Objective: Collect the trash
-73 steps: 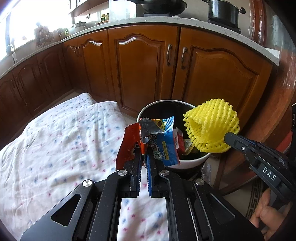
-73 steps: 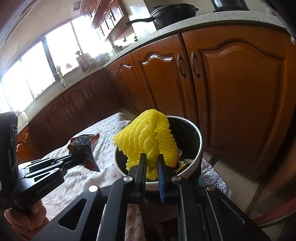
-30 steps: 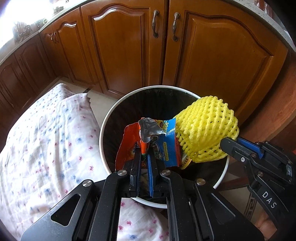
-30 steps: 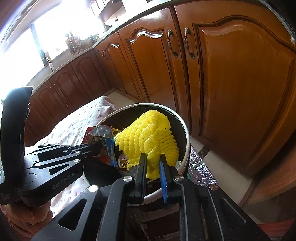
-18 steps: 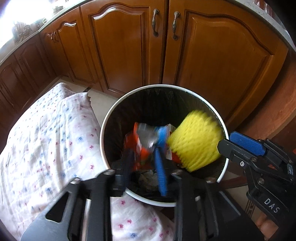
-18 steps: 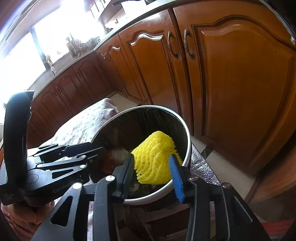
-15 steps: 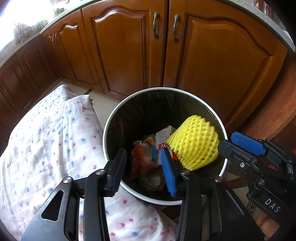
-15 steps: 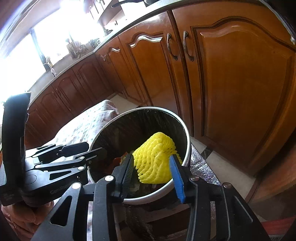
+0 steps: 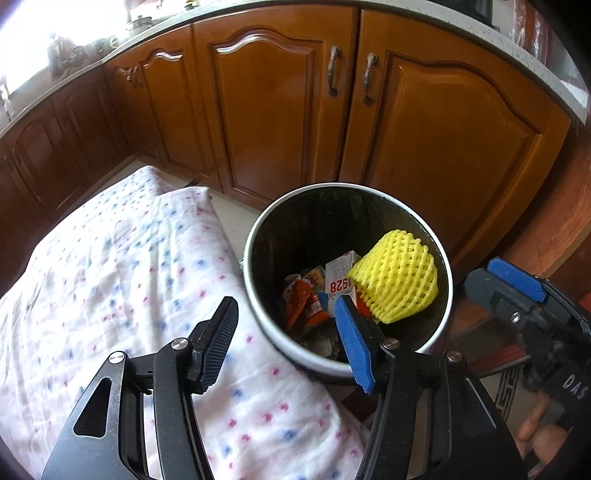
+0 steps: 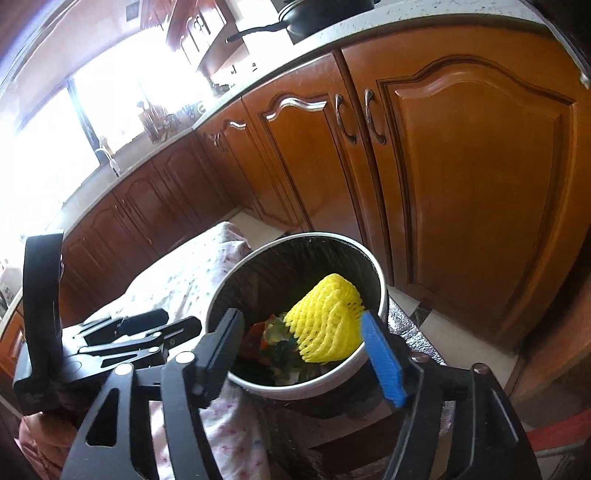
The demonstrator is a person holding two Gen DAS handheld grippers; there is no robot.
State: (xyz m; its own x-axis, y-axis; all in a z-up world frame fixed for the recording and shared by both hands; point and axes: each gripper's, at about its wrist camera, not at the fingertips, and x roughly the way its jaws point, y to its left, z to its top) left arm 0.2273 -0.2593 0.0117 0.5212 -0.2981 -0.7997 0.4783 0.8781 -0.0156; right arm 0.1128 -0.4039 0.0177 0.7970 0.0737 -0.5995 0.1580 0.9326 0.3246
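My left gripper [image 9: 286, 341] is wide open and holds nothing; one black finger is above the cloth, the blue-padded one is over the near rim of the trash bin [image 9: 255, 236]. My right gripper [image 10: 308, 352] is also spread wide and empty, with its fingers on both sides of the bin opening as I look at it.

The bin is round, with a white rim and a dark, ribbed inside wall. It stands on the floor in front of the brown wooden cabinet doors [image 9: 436, 140]. Inside, on the right side, lies the yellow foam net [image 9: 397, 277], the kind that wraps a fruit. It has a dome shape with an open mesh, and it leans against the right inner wall. Left of it, lower in the bin, I see the snack wrappers [image 9: 304, 299], orange and red and crumpled, and a white paper piece [image 9: 340, 275] with red numbers "1928". The net is touching this paper.

To the left of the bin is a white cloth [image 9: 122, 280] with small pink and blue marks, and its edge lies against the bin wall. A dark pan [image 10: 317, 14] sits on the counter, far above.
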